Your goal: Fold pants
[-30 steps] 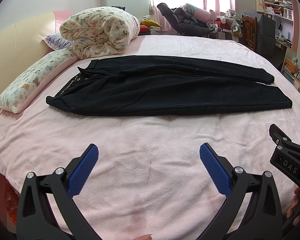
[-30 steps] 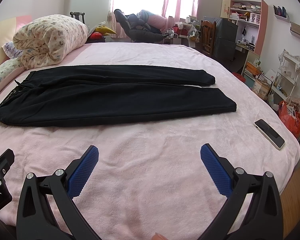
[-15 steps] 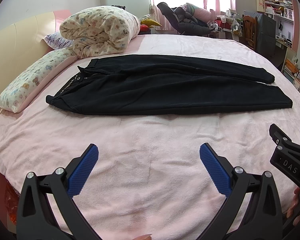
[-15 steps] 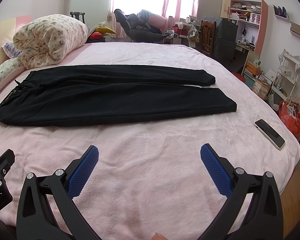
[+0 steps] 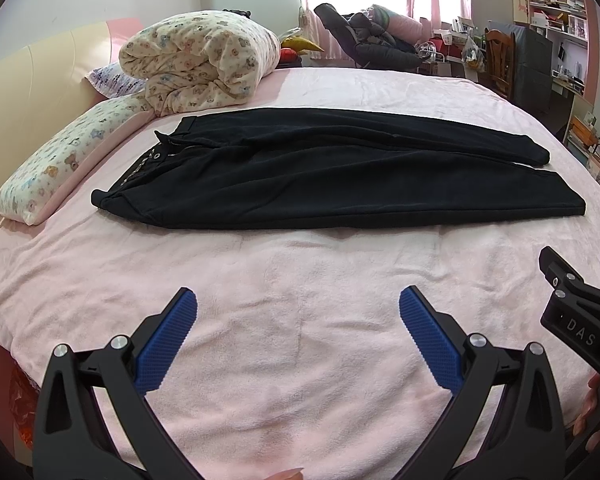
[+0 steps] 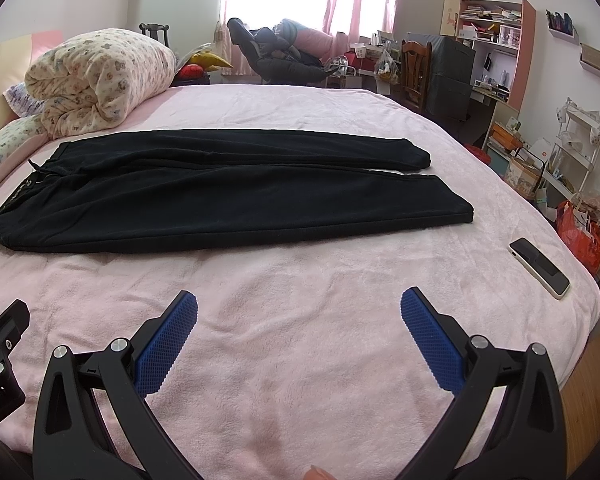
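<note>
The black pants (image 5: 332, 172) lie flat and unfolded across the pink bed (image 5: 260, 288), waistband toward the rolled floral quilt (image 5: 200, 64) and the pillow (image 5: 56, 160), the two legs stretched side by side toward the bed's other side; the left claw (image 5: 298, 312) hovers over bare blanket short of the pants, its blue-padded fingers spread wide and holding nothing; the right claw (image 6: 299, 314) hangs likewise, spread and empty; a phone (image 6: 539, 267) rests near the bed's right edge, well apart from the pants.
</note>
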